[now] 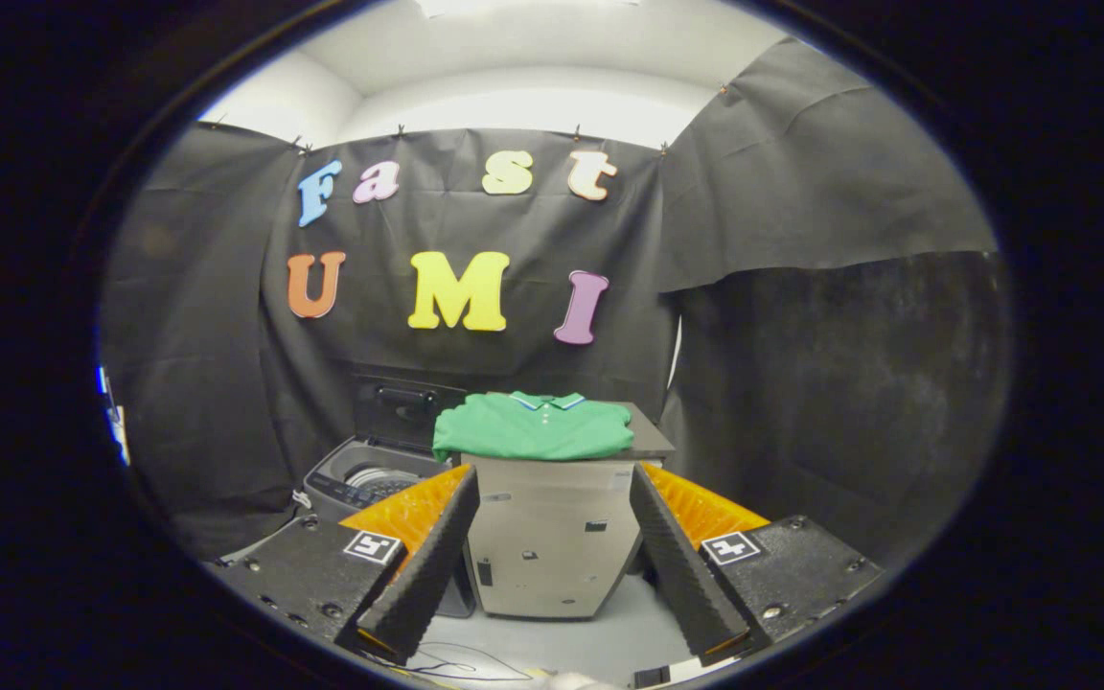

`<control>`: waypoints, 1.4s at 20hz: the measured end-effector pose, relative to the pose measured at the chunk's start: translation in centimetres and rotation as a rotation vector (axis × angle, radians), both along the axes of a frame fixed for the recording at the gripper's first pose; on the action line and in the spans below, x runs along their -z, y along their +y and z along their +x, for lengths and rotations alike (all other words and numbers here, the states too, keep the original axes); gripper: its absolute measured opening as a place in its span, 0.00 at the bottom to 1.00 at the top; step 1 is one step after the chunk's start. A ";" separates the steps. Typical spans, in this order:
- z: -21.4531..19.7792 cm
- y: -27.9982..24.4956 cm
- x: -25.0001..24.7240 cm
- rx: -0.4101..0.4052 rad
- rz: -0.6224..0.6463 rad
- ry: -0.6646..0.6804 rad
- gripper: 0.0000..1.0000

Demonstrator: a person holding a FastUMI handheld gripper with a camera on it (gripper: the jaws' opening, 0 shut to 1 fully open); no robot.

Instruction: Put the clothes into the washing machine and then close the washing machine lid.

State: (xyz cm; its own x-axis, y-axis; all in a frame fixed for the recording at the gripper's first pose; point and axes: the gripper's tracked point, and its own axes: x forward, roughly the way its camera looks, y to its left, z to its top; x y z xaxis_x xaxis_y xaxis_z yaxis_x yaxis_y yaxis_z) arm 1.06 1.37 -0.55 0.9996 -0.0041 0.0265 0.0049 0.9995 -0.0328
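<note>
Booth draped in black cloth, pale floor (609,642) below, green shirt (533,428) laid folded on a beige cabinet (552,546), washing machine (370,479) with lid raised just beside it, gripper (552,565) held spread wide, nothing grasped, cabinet seen between the fingers.

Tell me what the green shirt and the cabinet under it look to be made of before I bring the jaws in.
The green shirt looks like soft matte knit fabric: it drapes limply over the cabinet's edge and has a folded collar. The cabinet looks like a hard smooth pale panel, laminate or painted board perhaps, under a dark top. The gripper is open, well short of both.
</note>
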 end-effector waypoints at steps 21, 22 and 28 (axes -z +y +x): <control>17.9 0.8 -7.6 -0.006 0.004 -0.017 0.99; 20.0 0.8 -8.0 -0.012 0.007 -0.008 0.99; 31.1 1.1 -8.1 -0.036 0.048 0.119 0.99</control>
State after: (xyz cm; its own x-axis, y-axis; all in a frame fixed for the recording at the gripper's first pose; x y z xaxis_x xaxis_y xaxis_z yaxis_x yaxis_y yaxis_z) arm 32.20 2.48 7.53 0.9953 0.0335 -0.0913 -0.0322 0.9993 0.0164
